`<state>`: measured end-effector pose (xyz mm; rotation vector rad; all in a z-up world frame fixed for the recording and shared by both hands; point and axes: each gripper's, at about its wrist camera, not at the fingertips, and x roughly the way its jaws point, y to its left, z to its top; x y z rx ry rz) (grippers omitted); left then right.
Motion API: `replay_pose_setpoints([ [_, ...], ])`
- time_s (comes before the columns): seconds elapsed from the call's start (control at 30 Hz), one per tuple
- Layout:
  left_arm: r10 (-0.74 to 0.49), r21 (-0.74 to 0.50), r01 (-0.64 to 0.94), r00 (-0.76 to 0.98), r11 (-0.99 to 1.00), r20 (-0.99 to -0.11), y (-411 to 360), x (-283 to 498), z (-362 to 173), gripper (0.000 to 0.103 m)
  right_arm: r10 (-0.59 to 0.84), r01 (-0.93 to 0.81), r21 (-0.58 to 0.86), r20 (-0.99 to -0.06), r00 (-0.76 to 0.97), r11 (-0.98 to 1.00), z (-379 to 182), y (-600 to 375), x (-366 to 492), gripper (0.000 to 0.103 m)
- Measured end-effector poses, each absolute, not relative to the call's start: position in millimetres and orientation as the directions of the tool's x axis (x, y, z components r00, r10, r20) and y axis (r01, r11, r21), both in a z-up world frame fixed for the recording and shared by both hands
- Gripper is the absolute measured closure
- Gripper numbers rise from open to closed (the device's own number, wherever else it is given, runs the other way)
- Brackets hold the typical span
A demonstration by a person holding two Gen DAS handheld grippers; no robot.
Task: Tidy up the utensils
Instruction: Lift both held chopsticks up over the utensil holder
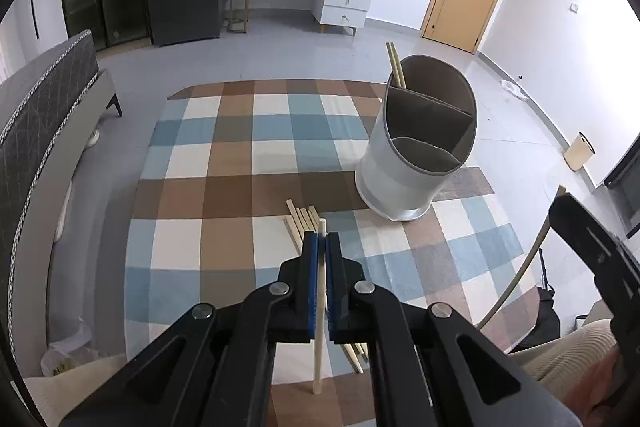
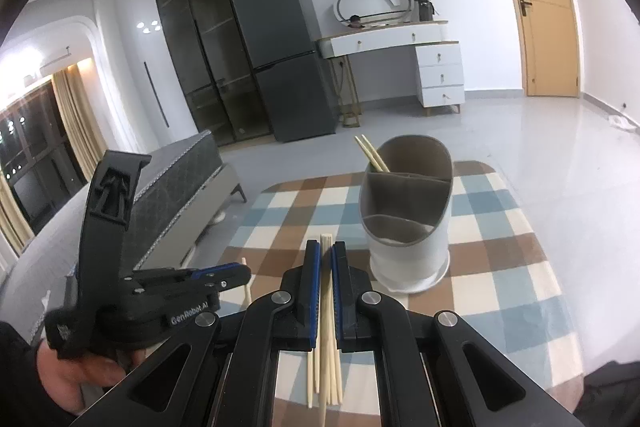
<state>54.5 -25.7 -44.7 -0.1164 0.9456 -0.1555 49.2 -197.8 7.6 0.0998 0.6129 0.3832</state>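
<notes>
My left gripper (image 1: 321,241) is shut on one pale chopstick (image 1: 319,355) and holds it above the checked tablecloth (image 1: 224,163). Several loose chopsticks (image 1: 301,223) lie on the cloth under it. The white and grey divided holder (image 1: 420,143) stands to the right with two chopsticks (image 1: 395,63) in its far compartment. My right gripper (image 2: 326,251) is shut on a chopstick (image 2: 327,303) above the same loose pile (image 2: 334,375), short of the holder (image 2: 408,215). The left gripper (image 2: 236,273) with its stick shows at the left in the right wrist view.
The table edge curves close on the right (image 1: 516,279). A grey bed (image 1: 36,115) stands left of the table. A fridge (image 2: 280,55), a white dresser (image 2: 400,39) and a wooden door (image 2: 536,3) stand at the back of the room.
</notes>
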Motion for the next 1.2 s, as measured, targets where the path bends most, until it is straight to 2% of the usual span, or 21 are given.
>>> replay_pose_setpoints([
  [0.1,-0.171,-0.138,0.101,0.586,0.985,-0.792,-28.8,49.4,-40.8,0.103,0.37,-0.315,0.195,-0.541,0.755,0.929,9.7,-199.3,45.0,0.098],
  [0.43,-0.231,-0.163,0.167,0.589,0.972,-0.774,-31.4,42.3,-16.3,0.103,0.351,-0.286,0.203,-0.548,0.759,0.936,13.2,-208.5,40.3,0.098],
  [0.73,-0.296,-0.179,0.245,0.616,0.953,-0.73,-46.9,48.0,36.4,0.103,0.337,-0.268,0.205,-0.518,0.786,0.941,30.6,-223.2,54.5,0.098],
  [1.0,-0.382,-0.258,0.283,0.631,0.924,-0.676,-57.8,72.2,99.5,0.103,0.324,-0.285,0.155,-0.436,0.84,0.946,77.6,-234.7,87.7,0.098],
  [1.2,-0.393,-0.263,0.293,0.674,0.919,-0.626,-64.1,101.2,133.1,0.103,0.353,-0.336,0.111,-0.349,0.868,0.935,115.3,-236.0,122.0,0.098],
])
